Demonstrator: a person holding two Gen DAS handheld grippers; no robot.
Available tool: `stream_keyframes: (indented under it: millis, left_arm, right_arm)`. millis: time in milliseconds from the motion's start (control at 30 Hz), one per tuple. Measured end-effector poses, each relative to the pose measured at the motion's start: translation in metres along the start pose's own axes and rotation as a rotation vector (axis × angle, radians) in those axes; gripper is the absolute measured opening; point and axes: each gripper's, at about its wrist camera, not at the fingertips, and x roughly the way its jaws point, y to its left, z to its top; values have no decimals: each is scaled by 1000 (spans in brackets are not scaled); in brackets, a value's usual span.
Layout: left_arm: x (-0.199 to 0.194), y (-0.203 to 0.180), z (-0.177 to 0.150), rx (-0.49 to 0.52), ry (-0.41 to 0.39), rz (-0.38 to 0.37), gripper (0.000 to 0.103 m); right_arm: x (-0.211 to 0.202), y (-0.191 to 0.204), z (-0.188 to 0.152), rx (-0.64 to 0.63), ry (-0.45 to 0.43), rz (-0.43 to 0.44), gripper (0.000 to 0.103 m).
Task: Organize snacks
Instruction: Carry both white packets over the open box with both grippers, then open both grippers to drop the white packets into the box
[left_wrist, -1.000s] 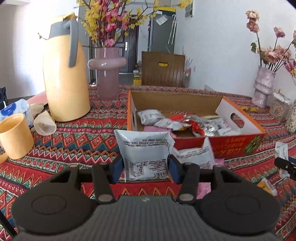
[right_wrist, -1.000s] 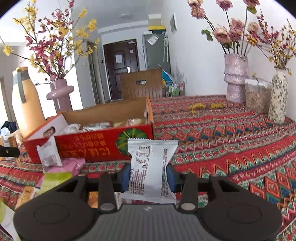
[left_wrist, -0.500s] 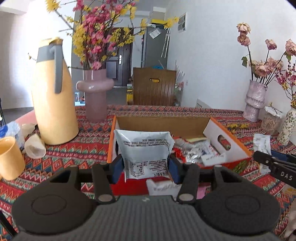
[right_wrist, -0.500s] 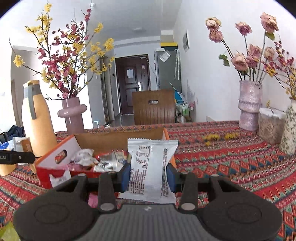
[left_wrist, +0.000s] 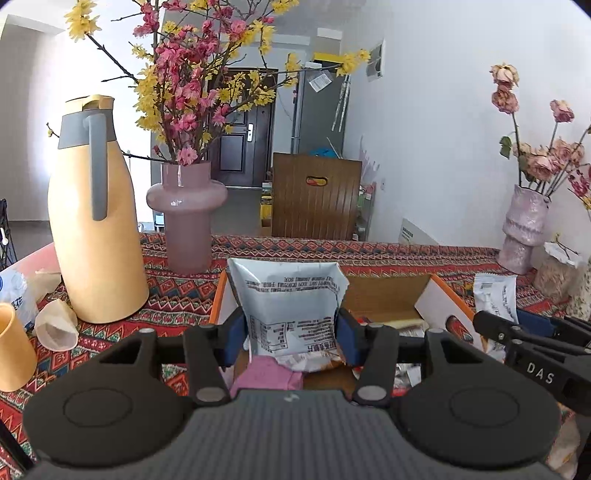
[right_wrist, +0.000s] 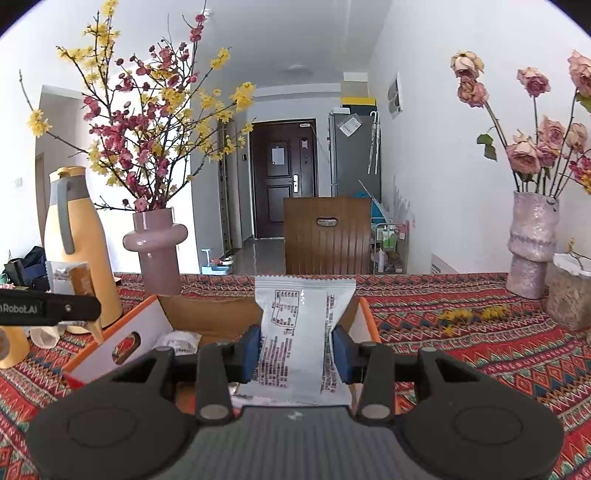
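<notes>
My left gripper (left_wrist: 291, 338) is shut on a white snack packet (left_wrist: 290, 302) with printed text, held up over the near-left part of an orange cardboard box (left_wrist: 388, 295). My right gripper (right_wrist: 295, 350) is shut on a second white snack packet (right_wrist: 304, 332), held upright above the same box (right_wrist: 207, 314). Several snack packets lie inside the box, mostly hidden behind the grippers. In the left wrist view the right gripper (left_wrist: 532, 343) reaches in from the right with its packet (left_wrist: 495, 295). The left gripper's finger (right_wrist: 48, 308) shows at the left edge of the right wrist view.
A yellow thermos jug (left_wrist: 92, 229) and a pink vase (left_wrist: 186, 218) with blossom branches stand left of the box. A yellow cup (left_wrist: 13, 350) and crumpled paper cups (left_wrist: 55, 328) lie at the far left. A pale vase of roses (right_wrist: 532, 243) and a jar (right_wrist: 570, 291) stand right.
Both grippers have risen and moved forward with their packets, from in front of the box to over it. The loose packets on the cloth have dropped out of view.
</notes>
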Motion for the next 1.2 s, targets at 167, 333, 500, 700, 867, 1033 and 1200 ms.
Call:
stream_keyframes:
  millis: [167,333,500,700,867,1033,1200]
  left_arm:
    - [20,5,-1,-5,4,16,52]
    - [39,9,-11,-20,10,15,52]
    - [49,10,-18,-7,38,12,52]
    - [48,10,-22,-18,33,2,69]
    - [42,13,-21,-38,2,15,101]
    - [37,15,-21,-62,-19,31,103]
    - [38,14,-21,-57,-18,32,103]
  right_arm:
    - [26,5,4,-1,11,2,40]
    - [45,4,-4,10,40,1,40]
    - [54,2,-11,16,66,-15,40]
    - [58,5,-16,2,86,-22,42]
    - [57,4,-18,6,87,-33,75]
    - [50,-1,-17,35,49,-58,103]
    - [52,-2,-19,36,60,-64,103]
